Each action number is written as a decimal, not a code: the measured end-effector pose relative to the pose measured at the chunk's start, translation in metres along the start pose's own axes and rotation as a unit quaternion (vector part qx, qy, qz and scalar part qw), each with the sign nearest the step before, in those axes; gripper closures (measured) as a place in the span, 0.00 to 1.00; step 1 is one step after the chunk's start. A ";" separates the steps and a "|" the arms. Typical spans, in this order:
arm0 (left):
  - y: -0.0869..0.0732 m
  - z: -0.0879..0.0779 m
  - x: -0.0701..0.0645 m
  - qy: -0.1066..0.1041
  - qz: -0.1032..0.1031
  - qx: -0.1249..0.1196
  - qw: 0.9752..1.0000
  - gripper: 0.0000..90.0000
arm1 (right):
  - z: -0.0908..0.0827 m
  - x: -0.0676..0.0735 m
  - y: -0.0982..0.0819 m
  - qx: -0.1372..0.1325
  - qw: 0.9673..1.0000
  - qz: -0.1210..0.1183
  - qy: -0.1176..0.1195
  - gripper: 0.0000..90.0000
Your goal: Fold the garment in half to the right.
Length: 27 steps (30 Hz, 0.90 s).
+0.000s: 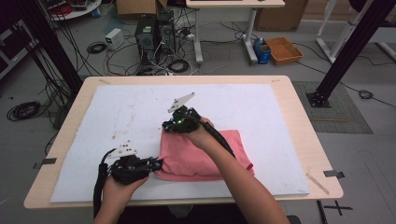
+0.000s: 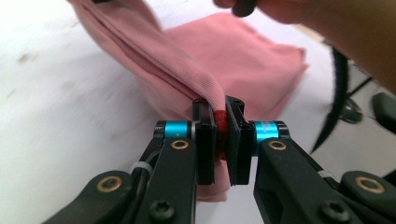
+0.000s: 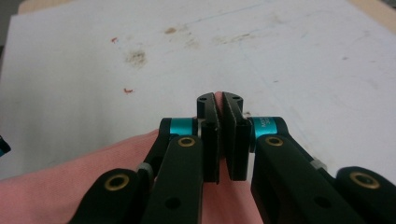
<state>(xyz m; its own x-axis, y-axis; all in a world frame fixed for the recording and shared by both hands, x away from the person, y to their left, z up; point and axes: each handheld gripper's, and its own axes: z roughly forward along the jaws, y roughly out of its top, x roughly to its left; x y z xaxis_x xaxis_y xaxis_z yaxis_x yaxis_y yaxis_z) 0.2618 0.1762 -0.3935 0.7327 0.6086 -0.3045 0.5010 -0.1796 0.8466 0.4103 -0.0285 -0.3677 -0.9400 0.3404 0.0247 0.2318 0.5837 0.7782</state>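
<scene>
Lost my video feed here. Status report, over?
Left gripper shut on pink cloth, near corner. Right gripper shut on its far edge. Nothing in the way.

left hand-held gripper [image 1: 156, 163]: at pink cloth [image 1: 205, 156] near corner | right hand-held gripper [image 1: 169, 126]: at far corner | white mat [image 1: 140, 112]

Bare white mat [image 1: 140, 112] lies open around the pink cloth [image 1: 201, 158]; nothing else stands there.

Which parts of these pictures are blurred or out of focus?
Left gripper view: the pink cloth and forearm behind the jaws are soft. Right gripper view: the near cloth is blurred, the stained white mat clearer. High view: evenly sharp.
</scene>
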 end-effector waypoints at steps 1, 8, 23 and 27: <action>0.005 0.003 -0.003 -0.009 0.002 -0.002 1.000 0.93 | -0.007 -0.001 -0.001 -0.005 1.000 0.002 -0.002 0.96; 0.036 0.032 -0.026 -0.062 0.030 0.012 0.998 0.93 | -0.053 -0.010 -0.015 -0.035 0.999 0.014 -0.015 0.96; 0.063 0.117 -0.056 -0.124 0.043 0.045 0.990 0.93 | -0.113 -0.031 -0.054 -0.049 0.997 0.039 -0.046 0.96; 0.064 0.141 -0.061 -0.136 0.038 0.057 0.988 0.93 | -0.124 -0.036 -0.067 -0.043 0.996 0.049 -0.054 0.96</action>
<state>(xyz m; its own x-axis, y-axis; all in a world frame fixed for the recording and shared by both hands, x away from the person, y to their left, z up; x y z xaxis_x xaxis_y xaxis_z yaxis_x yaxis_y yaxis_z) 0.3140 0.0185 -0.3823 0.8596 0.3615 -0.3610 0.4766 -0.3127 0.8216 0.3976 -0.1714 -0.3431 -0.8803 0.4727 0.0402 0.2955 0.4802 0.8259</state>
